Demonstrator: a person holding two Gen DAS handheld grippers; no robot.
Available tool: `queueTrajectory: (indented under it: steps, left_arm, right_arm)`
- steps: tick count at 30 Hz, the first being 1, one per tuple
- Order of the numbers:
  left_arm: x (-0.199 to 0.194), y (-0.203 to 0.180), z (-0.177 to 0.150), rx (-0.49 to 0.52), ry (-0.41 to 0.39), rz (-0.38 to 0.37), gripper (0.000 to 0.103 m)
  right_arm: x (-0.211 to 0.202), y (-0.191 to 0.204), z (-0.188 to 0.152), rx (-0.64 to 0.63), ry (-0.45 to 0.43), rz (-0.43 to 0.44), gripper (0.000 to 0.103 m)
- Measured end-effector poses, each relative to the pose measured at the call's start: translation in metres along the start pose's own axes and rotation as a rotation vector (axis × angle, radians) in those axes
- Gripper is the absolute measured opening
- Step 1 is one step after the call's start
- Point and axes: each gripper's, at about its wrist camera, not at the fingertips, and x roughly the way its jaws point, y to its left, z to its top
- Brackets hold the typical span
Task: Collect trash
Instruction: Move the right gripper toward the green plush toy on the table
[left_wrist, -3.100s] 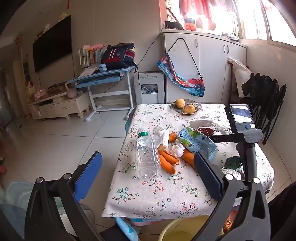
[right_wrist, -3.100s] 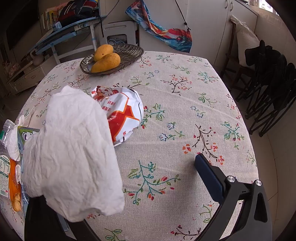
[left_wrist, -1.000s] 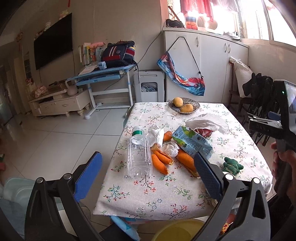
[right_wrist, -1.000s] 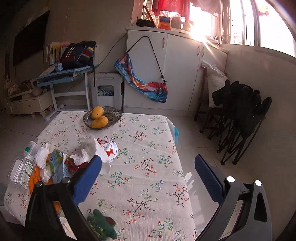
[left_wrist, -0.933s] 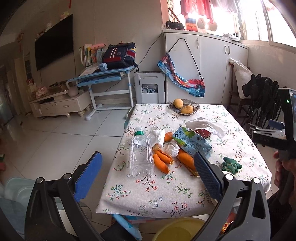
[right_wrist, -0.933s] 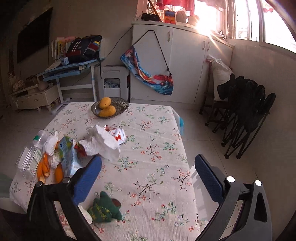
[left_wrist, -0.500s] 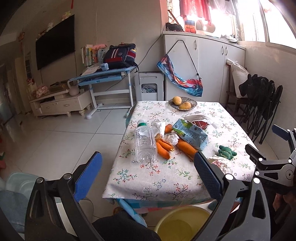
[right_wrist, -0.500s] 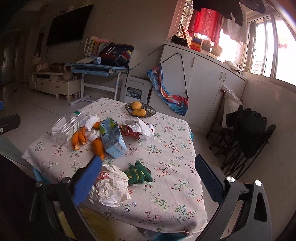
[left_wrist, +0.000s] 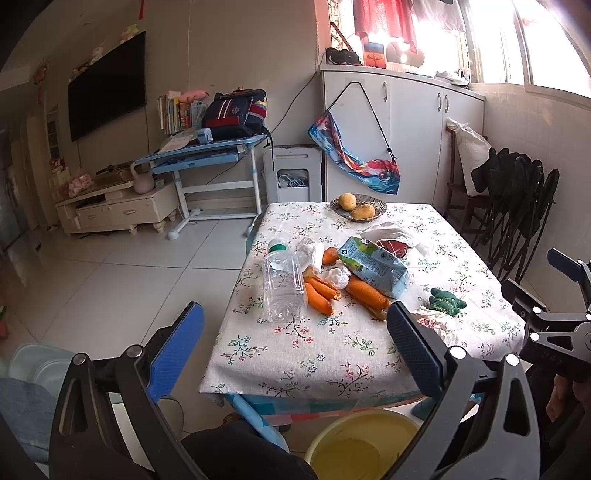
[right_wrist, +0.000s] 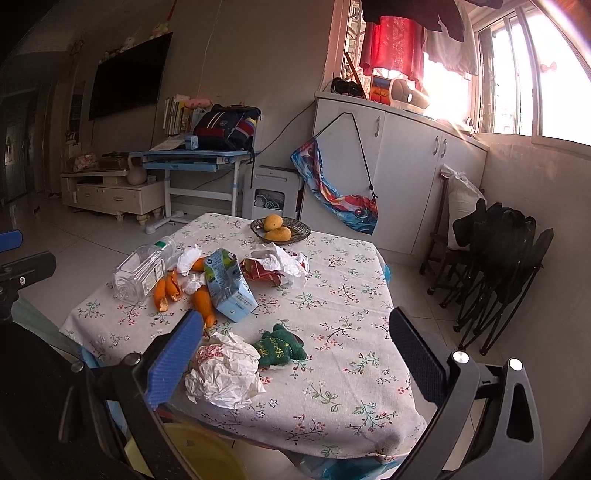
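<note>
A floral-cloth table holds trash: an empty plastic bottle, a blue-green carton, white tissues, a crumpled white paper over a red wrapper and a crumpled paper ball at the near edge. A yellow bin stands under the near edge. My left gripper and right gripper are both open and empty, held back from the table.
Carrots lie among the trash, a green plush toy sits near the front, and a fruit bowl is at the far end. Folded black chairs stand to the right.
The right gripper let go of the white crumpled paper, which now lies on the red wrapper. Both grippers pulled back from the table, bringing the yellow bin and near edge into view.
</note>
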Motion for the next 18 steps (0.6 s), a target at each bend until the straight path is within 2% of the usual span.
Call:
queueTrajectory:
  steps: [18]
  left_arm:
    - [0.0020, -0.0057, -0.0008, 0.025, 0.006, 0.008, 0.096]
  right_arm:
    - [-0.0016, 0.0016, 0.0007, -0.014, 0.006, -0.002, 0.097]
